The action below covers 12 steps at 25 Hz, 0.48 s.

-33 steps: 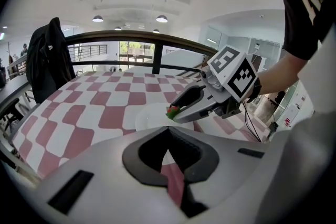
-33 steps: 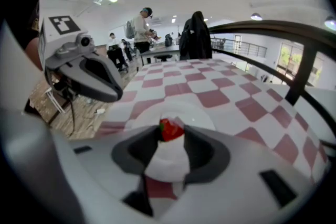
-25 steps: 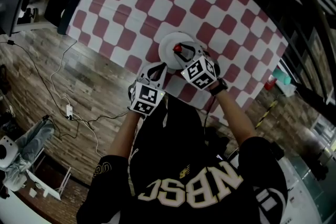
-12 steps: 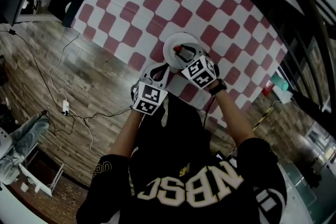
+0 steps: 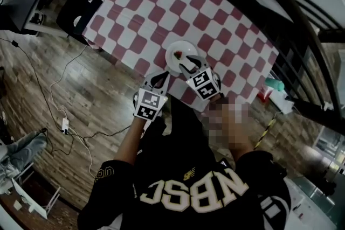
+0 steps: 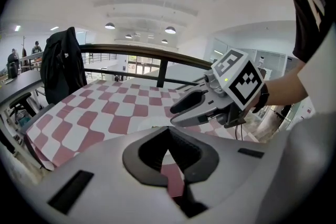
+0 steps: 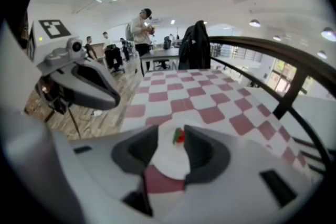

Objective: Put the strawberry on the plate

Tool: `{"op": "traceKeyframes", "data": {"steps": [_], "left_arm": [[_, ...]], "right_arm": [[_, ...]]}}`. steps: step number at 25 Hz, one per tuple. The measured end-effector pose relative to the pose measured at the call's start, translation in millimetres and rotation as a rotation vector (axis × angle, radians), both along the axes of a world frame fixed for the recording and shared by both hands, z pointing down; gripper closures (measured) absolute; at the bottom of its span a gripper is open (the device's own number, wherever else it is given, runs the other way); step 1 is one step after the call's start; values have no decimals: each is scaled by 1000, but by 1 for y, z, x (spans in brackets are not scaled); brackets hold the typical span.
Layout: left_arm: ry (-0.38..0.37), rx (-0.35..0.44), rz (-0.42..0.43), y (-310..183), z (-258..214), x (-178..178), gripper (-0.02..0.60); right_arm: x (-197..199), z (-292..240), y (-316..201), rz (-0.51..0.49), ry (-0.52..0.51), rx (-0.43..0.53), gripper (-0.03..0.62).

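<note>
The small red strawberry [image 7: 179, 135] lies on the round white plate [image 7: 164, 162] between my right gripper's [image 7: 171, 140] parted, empty jaws, my left gripper [image 6: 168, 132] closed on nothing just left, so placing looks done and next I'd lift straight clear.

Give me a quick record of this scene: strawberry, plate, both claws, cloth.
strawberry: lying on the plate, ungripped
plate: white, on the checkered tablecloth
right claw: open, empty, aimed at the strawberry
left claw: shut, empty, short of the plate
task: strawberry looks placed
</note>
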<state>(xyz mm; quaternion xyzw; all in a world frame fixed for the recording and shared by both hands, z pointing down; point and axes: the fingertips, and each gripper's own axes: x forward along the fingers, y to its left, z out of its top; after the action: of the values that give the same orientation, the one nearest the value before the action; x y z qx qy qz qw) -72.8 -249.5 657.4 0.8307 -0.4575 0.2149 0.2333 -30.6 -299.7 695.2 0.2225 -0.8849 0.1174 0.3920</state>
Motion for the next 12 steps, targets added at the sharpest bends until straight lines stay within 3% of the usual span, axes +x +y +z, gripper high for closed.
{"op": "traceKeyframes", "data": {"steps": [4, 12], "left_arm": [[37, 40, -32, 16, -32, -6, 569], [117, 237, -79, 16, -125, -23, 569]], "right_arm": [[-2, -41, 35, 68, -68, 20, 436], [-5, -152, 56, 249, -290, 198, 460]]}}
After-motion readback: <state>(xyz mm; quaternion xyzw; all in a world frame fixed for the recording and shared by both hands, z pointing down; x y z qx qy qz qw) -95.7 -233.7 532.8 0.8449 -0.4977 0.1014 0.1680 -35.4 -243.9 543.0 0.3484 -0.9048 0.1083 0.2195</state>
